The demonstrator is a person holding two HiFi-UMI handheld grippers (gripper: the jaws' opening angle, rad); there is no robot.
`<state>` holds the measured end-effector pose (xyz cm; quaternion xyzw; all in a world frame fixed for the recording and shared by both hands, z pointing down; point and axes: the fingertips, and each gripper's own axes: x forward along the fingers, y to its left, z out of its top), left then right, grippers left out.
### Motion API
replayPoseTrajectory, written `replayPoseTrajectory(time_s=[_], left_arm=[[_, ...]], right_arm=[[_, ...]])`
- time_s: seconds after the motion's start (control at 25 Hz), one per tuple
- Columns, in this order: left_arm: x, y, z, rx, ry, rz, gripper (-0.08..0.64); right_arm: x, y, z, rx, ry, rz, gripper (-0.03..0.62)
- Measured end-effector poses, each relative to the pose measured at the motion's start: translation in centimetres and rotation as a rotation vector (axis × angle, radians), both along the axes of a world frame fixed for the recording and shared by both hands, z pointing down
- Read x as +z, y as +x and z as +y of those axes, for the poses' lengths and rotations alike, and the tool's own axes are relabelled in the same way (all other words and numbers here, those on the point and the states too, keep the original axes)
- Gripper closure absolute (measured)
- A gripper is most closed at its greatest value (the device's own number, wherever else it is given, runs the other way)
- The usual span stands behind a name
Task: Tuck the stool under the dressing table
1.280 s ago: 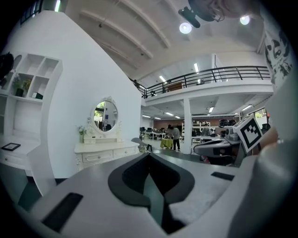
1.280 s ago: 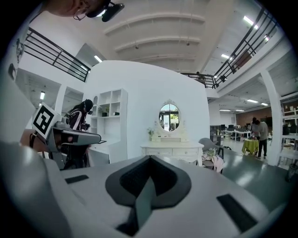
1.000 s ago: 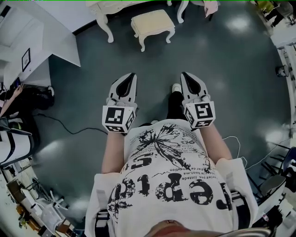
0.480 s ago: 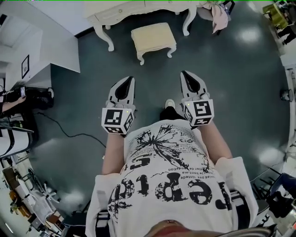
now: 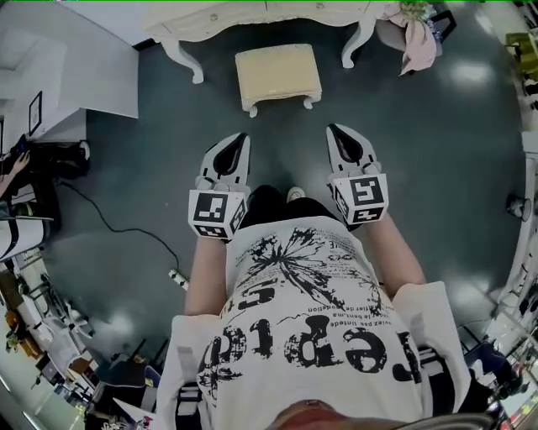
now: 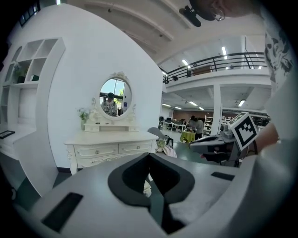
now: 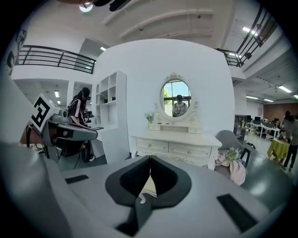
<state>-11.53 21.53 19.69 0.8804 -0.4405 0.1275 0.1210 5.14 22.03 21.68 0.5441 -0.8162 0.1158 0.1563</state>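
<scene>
Both claws shut and empty, stool not yet reached

Left gripper (image 5: 239, 138) and right gripper (image 5: 334, 132) hang side by side, each with its jaws pressed together at the tips and gripping nothing, well short of the cream cushioned stool (image 5: 278, 76). That stool stands just in front of the white dressing table (image 5: 252, 12), roughly between its curved front legs and mostly out from under it. Likely hazard: a shove from one side alone would probably swing the stool askew, so a curled foot snags a table leg (image 5: 182, 60). Closed tips may also skid off the soft seat.
</scene>
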Motion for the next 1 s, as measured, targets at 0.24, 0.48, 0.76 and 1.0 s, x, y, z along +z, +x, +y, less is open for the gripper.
replayPoseTrajectory(time_s=[0.24,0.48,0.76,1.0], left_arm=[[4.0,-0.1,-7.3,-0.02,-0.07,0.011,0.54],[8.6,0.4,-16.6,-0.027,-0.136,0.034,0.54],[15.0,1.3,-24.9,-0.012,-0.191,-0.013,0.54],[21.4,2.4,-26.7,-0.021,-0.287,-0.016,0.54]], right_arm=[[4.0,-0.7,-7.6,-0.023,-0.068,0.015,0.574],[7.7,-1.1,-16.0,-0.04,-0.143,0.029,0.574],[14.1,-1.5,-24.6,-0.081,-0.21,0.061,0.574],[22.0,-1.2,-26.7,-0.103,-0.35,0.049,0.574]])
